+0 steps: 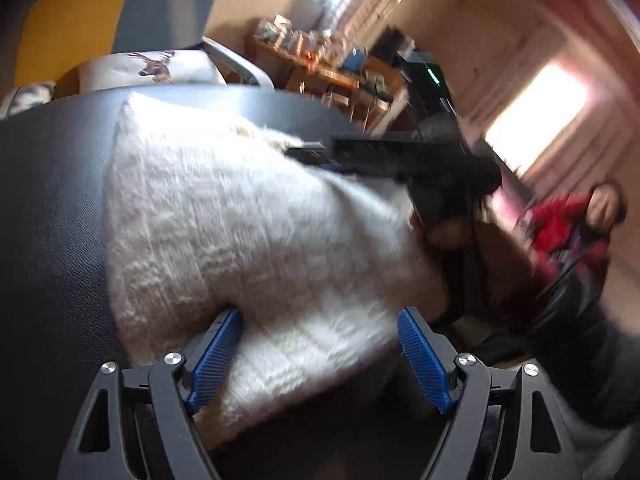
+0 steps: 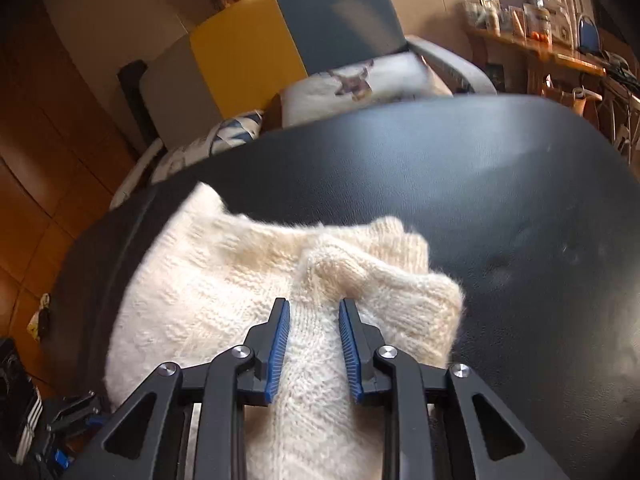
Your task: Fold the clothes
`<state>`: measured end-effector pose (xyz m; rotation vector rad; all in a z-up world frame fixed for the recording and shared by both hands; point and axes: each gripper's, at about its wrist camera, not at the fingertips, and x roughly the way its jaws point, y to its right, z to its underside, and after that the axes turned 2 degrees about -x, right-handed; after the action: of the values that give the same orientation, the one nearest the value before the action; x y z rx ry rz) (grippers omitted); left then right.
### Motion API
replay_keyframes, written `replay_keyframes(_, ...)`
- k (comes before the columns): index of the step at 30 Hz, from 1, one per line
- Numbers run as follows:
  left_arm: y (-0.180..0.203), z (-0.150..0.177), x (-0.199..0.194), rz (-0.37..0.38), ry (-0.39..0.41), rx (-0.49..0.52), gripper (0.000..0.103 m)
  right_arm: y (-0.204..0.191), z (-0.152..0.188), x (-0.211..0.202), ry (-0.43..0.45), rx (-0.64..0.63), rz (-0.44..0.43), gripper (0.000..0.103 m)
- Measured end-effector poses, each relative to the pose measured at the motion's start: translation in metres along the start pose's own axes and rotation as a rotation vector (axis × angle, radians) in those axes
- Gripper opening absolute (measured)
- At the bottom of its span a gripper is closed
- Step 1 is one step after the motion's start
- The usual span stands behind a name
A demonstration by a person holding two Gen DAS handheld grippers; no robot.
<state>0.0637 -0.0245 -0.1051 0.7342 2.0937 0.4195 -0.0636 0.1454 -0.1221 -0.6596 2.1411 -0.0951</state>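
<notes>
Mid-fold on a white sweater, lying on the left part of a black table.

Left gripper spread wide around the near sweater edge, gripping nothing. Right gripper half open, straddling a raised ridge of knit, pads not visibly pinching. Next, likely: closing on that ridge and carrying it over flat. Sweater close to the table's left edge, so little spare there; broad bare tabletop to the right. Cushion beyond the far rim.
</notes>
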Motion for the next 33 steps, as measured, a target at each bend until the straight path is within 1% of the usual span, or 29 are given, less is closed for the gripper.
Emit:
replay_keyframes(2, -0.001, -0.007, -0.012, 0.01, 0.043, -0.008, 0.081, -0.008, 0.002, -0.023, 0.033, -0.05, -0.046, 0.024)
replay_keyframes(4, 0.0, -0.015, -0.02, -0.014, 0.073, 0.001, 0.081, -0.023, 0.007, -0.039, 0.036, -0.111, -0.103, 0.024)
replay_keyframes(5, -0.001, -0.019, -0.021, -0.025, 0.078, 0.001, 0.081, -0.029, 0.015, -0.045, 0.023, -0.143, -0.12, 0.024)
replay_keyframes(7, -0.007, -0.022, -0.011, -0.047, 0.054, -0.016, 0.083, -0.035, 0.033, -0.045, -0.03, -0.178, -0.129, 0.024)
replay_keyframes(8, -0.01, -0.02, -0.004, -0.057, 0.023, -0.028, 0.084, -0.033, 0.045, -0.041, -0.075, -0.178, -0.112, 0.024)
replay_keyframes(10, -0.017, -0.014, 0.013, -0.073, -0.04, -0.048, 0.084, -0.023, 0.075, -0.016, -0.217, -0.17, -0.041, 0.024)
replay_keyframes(11, -0.017, -0.009, 0.024, -0.078, -0.059, -0.041, 0.084, -0.019, 0.086, -0.01, -0.225, -0.169, -0.025, 0.024)
replay_keyframes(12, -0.014, -0.003, 0.027, -0.097, -0.054, -0.017, 0.084, -0.015, 0.092, -0.014, -0.164, -0.14, -0.046, 0.023)
replay_keyframes(14, -0.003, 0.001, 0.028, -0.132, -0.052, 0.038, 0.086, -0.005, 0.093, -0.018, -0.129, -0.054, -0.084, 0.023)
replay_keyframes(16, -0.001, -0.002, 0.022, -0.117, -0.052, 0.03, 0.087, 0.002, 0.092, -0.025, -0.099, 0.024, -0.127, 0.025)
replay_keyframes(17, -0.001, -0.004, 0.015, -0.1, -0.049, 0.01, 0.087, 0.005, 0.091, -0.031, -0.088, 0.062, -0.148, 0.025)
replay_keyframes(18, -0.003, -0.008, 0.005, -0.072, -0.034, -0.014, 0.087, 0.01, 0.089, -0.042, -0.051, 0.112, -0.174, 0.025)
replay_keyframes(19, -0.006, -0.012, -0.008, -0.037, -0.006, -0.04, 0.087, 0.019, 0.089, -0.053, -0.005, 0.172, -0.219, 0.031)
replay_keyframes(20, -0.011, -0.019, -0.021, -0.017, 0.024, -0.061, 0.087, 0.028, 0.09, -0.064, 0.042, 0.234, -0.266, 0.034)
replay_keyframes(22, -0.022, -0.033, -0.038, -0.031, 0.069, -0.072, 0.092, 0.049, 0.091, -0.073, 0.065, 0.329, -0.292, 0.051)
replay_keyframes(23, -0.031, -0.041, -0.042, -0.051, 0.08, -0.076, 0.093, 0.058, 0.091, -0.073, 0.06, 0.37, -0.284, 0.055)
replay_keyframes(24, -0.041, -0.049, -0.041, -0.065, 0.069, -0.086, 0.094, 0.068, 0.089, -0.069, 0.038, 0.406, -0.292, 0.061)
replay_keyframes(26, -0.061, -0.066, -0.03, -0.053, 0.007, -0.118, 0.095, 0.079, 0.082, -0.055, -0.01, 0.441, -0.316, 0.063)
replay_keyframes(28, -0.08, -0.079, -0.01, -0.034, -0.068, -0.168, 0.095, 0.09, 0.075, -0.036, -0.062, 0.467, -0.333, 0.067)
replay_keyframes(30, -0.095, -0.083, 0.002, -0.021, -0.121, -0.21, 0.095, 0.1, 0.071, -0.017, -0.112, 0.498, -0.361, 0.07)
replay_keyframes(31, -0.102, -0.085, 0.01, -0.027, -0.147, -0.235, 0.095, 0.102, 0.069, -0.009, -0.144, 0.499, -0.349, 0.071)
replay_keyframes(33, -0.11, -0.087, 0.024, -0.001, -0.192, -0.258, 0.095, 0.106, 0.065, 0.008, -0.209, 0.5, -0.321, 0.073)
